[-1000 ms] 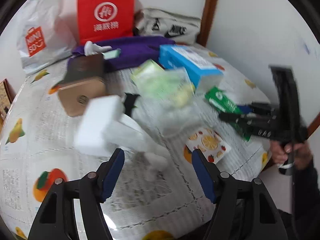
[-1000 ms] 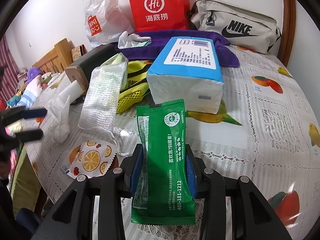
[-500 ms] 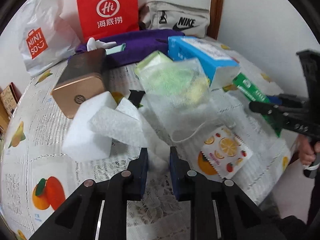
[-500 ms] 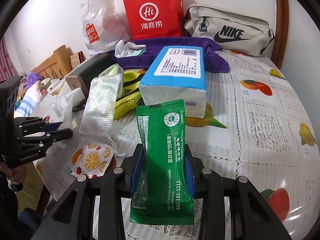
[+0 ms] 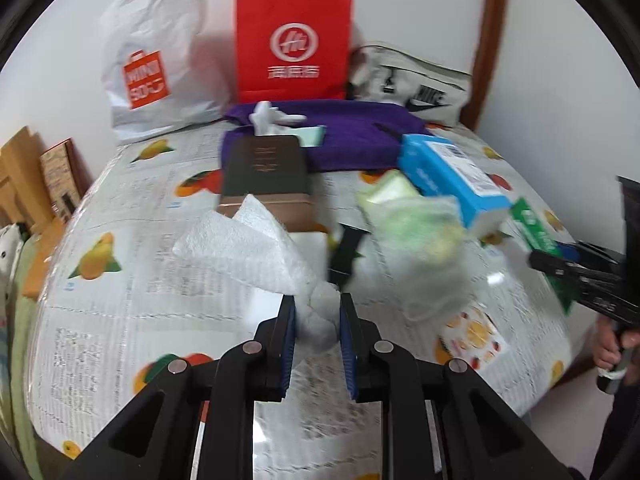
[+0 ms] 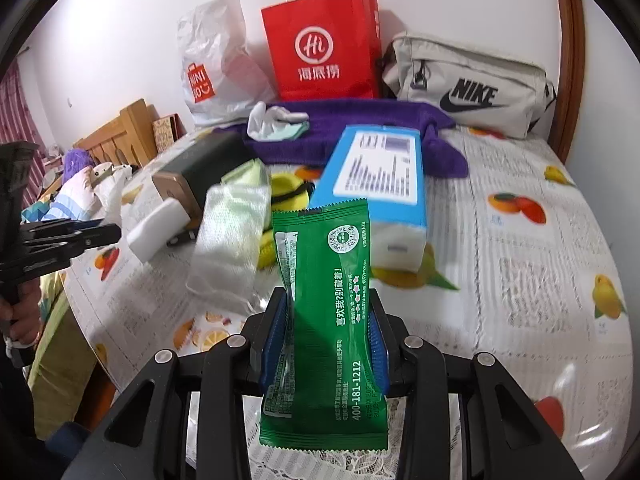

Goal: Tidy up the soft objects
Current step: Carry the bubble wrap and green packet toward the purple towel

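1. Clamping a white foam sheet (image 5: 256, 248), the left gripper (image 5: 318, 312) hides its catch from the right view.
2. The right gripper (image 6: 330, 320) pinches a green packet (image 6: 328, 304) reading "400-181-1212".
3. Far: a "NIKE" bag (image 6: 468, 84).

A plain white wall (image 6: 120, 40) is seen behind, edged by a brown wooden frame (image 6: 568, 60). A wooden headboard (image 6: 124, 128) and a striped curtain (image 6: 20, 128) are seen at left.

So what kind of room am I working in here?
Most likely a bedroom at home: a table under a fruit-print tablecloth stands against a white wall, with a wooden headboard and soft toys just beyond it.
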Available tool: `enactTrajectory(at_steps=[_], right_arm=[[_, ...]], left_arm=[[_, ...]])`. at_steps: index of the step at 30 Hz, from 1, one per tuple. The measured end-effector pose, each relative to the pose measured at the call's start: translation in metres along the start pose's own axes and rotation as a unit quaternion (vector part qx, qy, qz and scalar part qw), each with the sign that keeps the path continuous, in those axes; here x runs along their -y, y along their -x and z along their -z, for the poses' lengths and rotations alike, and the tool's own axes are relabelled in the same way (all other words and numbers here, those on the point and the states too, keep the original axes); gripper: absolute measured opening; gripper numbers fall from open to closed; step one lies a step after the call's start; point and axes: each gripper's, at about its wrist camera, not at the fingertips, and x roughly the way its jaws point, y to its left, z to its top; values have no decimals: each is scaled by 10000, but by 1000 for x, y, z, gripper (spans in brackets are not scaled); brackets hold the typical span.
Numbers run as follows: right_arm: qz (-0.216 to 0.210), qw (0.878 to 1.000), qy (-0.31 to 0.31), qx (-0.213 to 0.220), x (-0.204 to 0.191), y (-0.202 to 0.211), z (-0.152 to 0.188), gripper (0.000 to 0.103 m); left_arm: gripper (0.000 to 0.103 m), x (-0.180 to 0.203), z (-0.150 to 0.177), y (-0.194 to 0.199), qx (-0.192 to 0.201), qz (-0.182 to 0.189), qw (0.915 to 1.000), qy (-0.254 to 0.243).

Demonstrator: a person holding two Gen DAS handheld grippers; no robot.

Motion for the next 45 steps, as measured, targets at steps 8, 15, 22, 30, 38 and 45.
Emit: enactTrajectory(at_steps=[8, 15, 22, 30, 38, 45], right_arm=[[73, 9998, 78, 161, 1, 9, -28, 37], [100, 9997, 61, 194, 6, 0, -60, 37], [105, 9996, 45, 264, 12, -15, -93, 37], [151, 9992, -116, 344, 26, -31, -129, 38], [214, 9992, -279, 193, 44, -59, -162, 38], [193, 9990, -395, 103, 61, -91, -186, 38]], left_arm=[[20, -19, -22, -6, 20, -172, 9994, 289], [20, -27, -43, -12, 63, -255, 9986, 456], [20, -35, -72, -20, 132, -294, 9982, 512], [20, -39, -110, -36, 155, -371, 9981, 470], [20, -48, -144, -63, 71, -334, 9969, 711], [20, -47, -173, -97, -67, -236, 9972, 709]])
